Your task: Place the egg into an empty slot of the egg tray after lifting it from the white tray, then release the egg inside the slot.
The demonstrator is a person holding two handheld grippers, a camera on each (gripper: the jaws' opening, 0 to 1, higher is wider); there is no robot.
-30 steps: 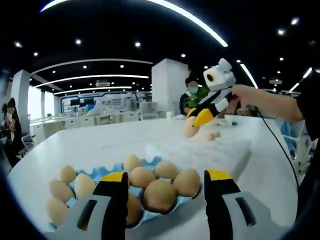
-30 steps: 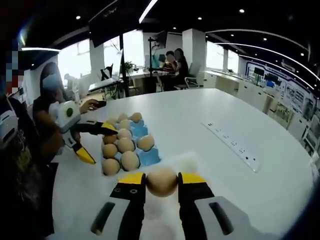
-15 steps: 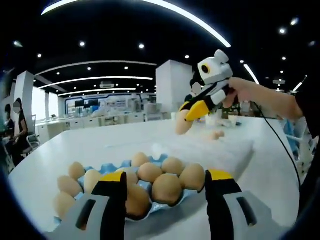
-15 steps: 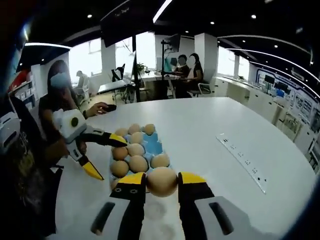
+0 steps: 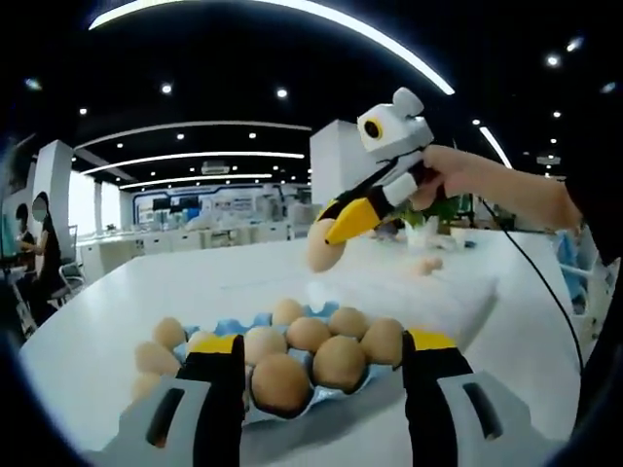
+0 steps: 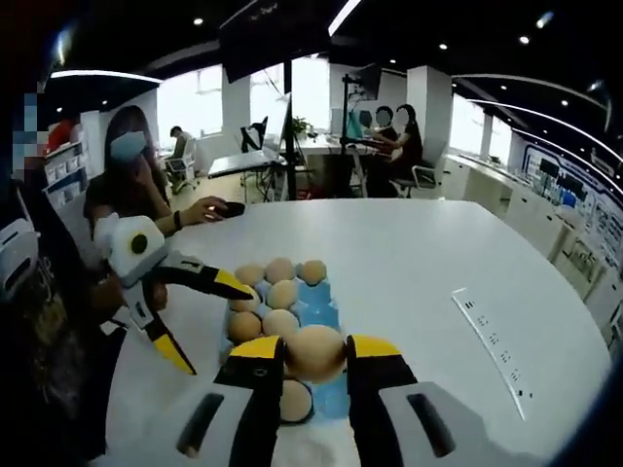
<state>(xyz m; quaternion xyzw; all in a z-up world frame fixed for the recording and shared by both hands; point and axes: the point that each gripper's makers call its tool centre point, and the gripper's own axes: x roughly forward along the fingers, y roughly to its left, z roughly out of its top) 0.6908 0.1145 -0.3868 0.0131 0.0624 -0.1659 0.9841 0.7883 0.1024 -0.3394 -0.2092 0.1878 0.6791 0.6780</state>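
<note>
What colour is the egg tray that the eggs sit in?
Blue; the egg tray shows best in the right gripper view, where bare slots lie beside the eggs.

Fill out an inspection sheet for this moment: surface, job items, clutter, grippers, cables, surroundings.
Surface: white table, mostly bare.
Job's things: blue egg tray with many brown eggs, some slots free at its near right side in the right gripper view; one egg carried above it; white tray behind the egg tray in the left gripper view, with an egg-like thing at its far end.
Clutter: inset power strip on the table.
Grippers: right gripper shut on the egg; left gripper open, beside the egg tray.
Cables: black cable trailing from the right gripper.
Surroundings: open office, ceiling lights, several people seated at desks.
</note>
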